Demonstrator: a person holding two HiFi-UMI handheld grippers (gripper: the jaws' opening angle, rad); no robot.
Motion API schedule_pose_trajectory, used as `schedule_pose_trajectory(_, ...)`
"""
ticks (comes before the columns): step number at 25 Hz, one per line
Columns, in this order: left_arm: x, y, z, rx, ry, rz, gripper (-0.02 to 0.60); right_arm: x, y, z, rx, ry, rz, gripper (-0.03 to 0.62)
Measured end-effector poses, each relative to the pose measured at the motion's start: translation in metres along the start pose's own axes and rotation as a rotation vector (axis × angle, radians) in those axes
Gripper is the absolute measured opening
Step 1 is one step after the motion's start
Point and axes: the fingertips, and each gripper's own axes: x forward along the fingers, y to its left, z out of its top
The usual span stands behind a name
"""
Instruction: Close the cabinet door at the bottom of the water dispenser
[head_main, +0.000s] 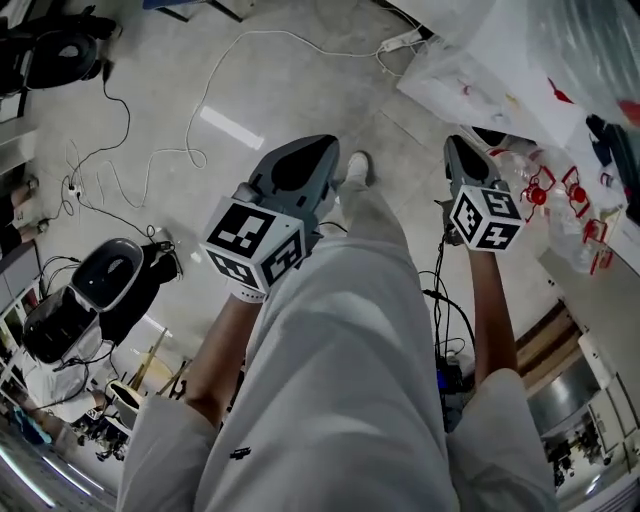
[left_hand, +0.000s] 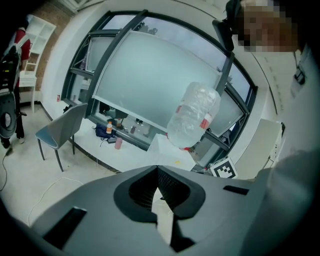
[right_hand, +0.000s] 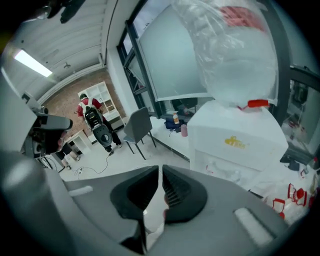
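In the head view we hold the left gripper (head_main: 300, 165) and right gripper (head_main: 467, 165) raised above our trousers (head_main: 340, 330) and a cable-strewn floor (head_main: 250, 70), with no cabinet door in sight. The left gripper view shows its jaws shut on nothing, the water bottle (left_hand: 192, 117) well ahead. The right gripper view shows jaws all but shut and empty, facing the white water dispenser (right_hand: 235, 145), whose bottom door lies hidden below; whether it is closed we cannot tell, and any push would call for lowering a gripper.
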Motion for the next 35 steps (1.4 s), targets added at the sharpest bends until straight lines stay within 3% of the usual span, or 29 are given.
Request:
schedule_pose_trajectory(5,-0.023,-0.017,0.022,0.020,-0.053,0.004,0.002,-0.032,0.041,0.033,-0.126,-0.044,0.066,0.030)
schedule_pose_trajectory(16,-0.055,-0.030,0.056,0.036,-0.150,-0.005,0.002,-0.079,0.101,0.080,-0.276,-0.139,0.157,0.029)
schedule_pose_trajectory(35,-0.093,-0.043,0.077,0.087,-0.258,-0.018,0.002,-0.129,0.155,0.123,-0.411,-0.327,0.194,0.031)
